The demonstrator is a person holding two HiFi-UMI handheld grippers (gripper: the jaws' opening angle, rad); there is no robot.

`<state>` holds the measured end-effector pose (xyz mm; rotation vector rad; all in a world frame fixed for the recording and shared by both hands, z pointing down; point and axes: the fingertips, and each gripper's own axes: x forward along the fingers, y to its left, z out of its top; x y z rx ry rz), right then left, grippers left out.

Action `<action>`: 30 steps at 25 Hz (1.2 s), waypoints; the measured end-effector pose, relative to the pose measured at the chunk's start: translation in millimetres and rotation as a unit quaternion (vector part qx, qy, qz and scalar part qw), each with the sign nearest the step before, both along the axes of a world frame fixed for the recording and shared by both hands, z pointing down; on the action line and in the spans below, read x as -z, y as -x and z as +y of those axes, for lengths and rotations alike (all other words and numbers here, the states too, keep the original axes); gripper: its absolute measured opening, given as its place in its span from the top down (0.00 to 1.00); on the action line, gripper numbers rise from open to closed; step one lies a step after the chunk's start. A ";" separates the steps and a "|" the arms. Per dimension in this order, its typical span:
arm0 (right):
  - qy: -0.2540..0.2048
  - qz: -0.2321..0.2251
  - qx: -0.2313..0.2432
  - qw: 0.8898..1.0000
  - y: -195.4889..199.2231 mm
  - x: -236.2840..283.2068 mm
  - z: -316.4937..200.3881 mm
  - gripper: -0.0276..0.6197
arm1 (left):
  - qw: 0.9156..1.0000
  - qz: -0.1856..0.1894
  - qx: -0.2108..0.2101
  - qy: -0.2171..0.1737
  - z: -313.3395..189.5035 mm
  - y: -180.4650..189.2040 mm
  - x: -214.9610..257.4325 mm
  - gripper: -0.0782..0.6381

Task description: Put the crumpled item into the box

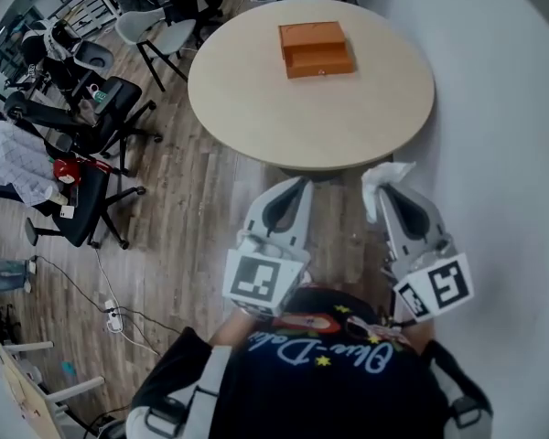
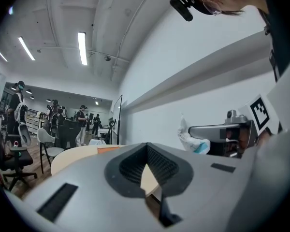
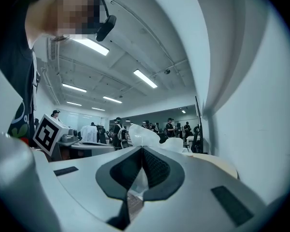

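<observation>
Item held: crumpled paper, white, pinched in my right gripper, jaws pressed on it, most of the wad sticking out past the tips. Left gripper: jaws pressed together, nothing between them, carried just beside the right one. Destination: orange box, on the far part of the round counter, well apart from both grippers, which hang over the floor short of the counter's near edge. Box top: I cannot tell from here whether it is open. Step in hand, as I judge it: carry the paper forward over the counter to the box. To do it well I would hold the right jaws firm, since the paper looks light and only partly caught. I would also come in from above the box rather than from the side so as not to push it, with the left gripper ready to steady or open it. Surface: pale, bare apart from the box. Room: wood-plank floor, black office chairs at left, plain white wall at right, ceiling strip lights, people standing far off.
</observation>
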<state>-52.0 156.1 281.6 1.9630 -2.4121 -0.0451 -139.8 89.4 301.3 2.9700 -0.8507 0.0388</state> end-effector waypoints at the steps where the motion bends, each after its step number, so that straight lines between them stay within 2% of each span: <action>1: -0.001 0.002 -0.002 1.000 2.6 1.6 -7.0 0.96 | 1.000 0.002 -0.001 0.001 -7.3 2.4 -0.1 0.90; 6: 0.003 0.007 -0.006 1.000 11.2 6.1 -24.5 0.96 | 1.000 0.005 -0.004 -0.002 -31.0 7.6 1.6 0.90; 12: 0.014 -0.011 -0.014 1.000 -16.2 -3.3 -39.3 0.96 | 1.000 -0.003 -0.006 0.004 -41.0 -12.3 -7.4 0.90; 23: 0.004 -0.020 0.053 0.998 -60.6 -8.0 -124.4 0.96 | 0.996 -0.026 0.082 0.004 -109.1 -27.0 -8.7 0.90; 25: 0.010 -0.033 0.059 0.998 -69.5 -11.3 -134.2 0.96 | 0.996 -0.027 0.087 0.005 -118.1 -37.1 -8.3 0.90; 30: 0.004 -0.028 0.063 0.998 -105.9 -18.0 -159.1 0.96 | 0.996 -0.030 0.081 0.009 -139.1 -76.1 -15.1 0.90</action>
